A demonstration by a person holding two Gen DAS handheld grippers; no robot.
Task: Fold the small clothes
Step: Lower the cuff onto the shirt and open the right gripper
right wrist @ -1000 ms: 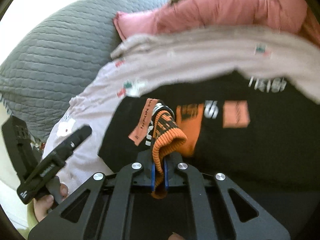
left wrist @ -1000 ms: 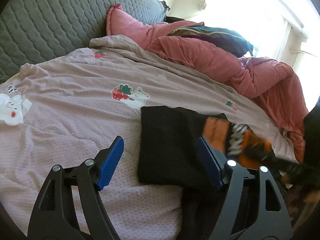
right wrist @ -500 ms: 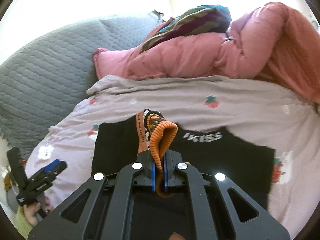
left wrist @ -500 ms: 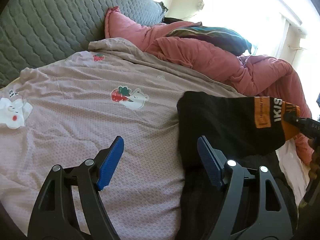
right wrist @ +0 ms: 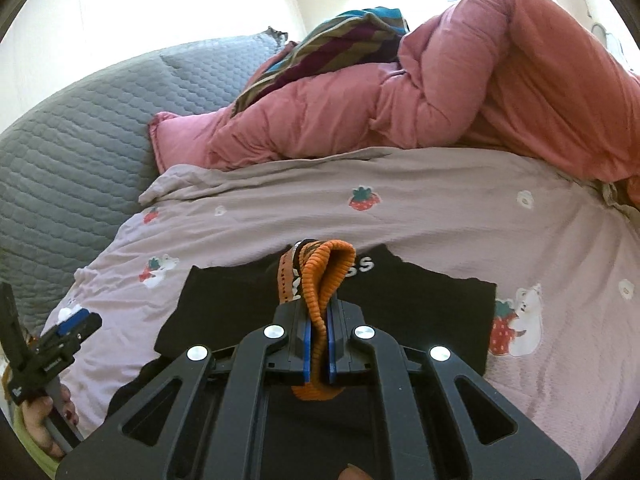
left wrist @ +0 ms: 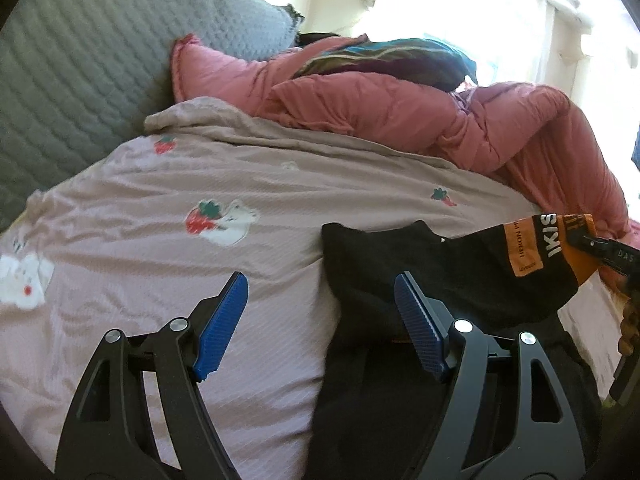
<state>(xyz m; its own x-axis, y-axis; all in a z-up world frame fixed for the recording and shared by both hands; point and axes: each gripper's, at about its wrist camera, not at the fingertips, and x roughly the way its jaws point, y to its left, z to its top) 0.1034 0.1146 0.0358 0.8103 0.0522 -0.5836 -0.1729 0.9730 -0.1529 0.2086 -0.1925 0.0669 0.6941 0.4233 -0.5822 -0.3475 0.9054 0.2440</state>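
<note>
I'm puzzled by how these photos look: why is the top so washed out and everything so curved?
Left wrist view: the window is blown out white, and the quilted grey cushion bows with the fisheye lens; dark corners frame the picture. Right wrist view: the same glare along the top, the pink duvet bulges, while the orange cuff in the right gripper stays sharp.

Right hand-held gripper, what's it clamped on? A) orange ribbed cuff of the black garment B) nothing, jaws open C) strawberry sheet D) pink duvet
A: in the right wrist view the right hand-held gripper has its blue pads closed on the orange ribbed cuff, which folds up out of the jaws above the black garment.
</note>
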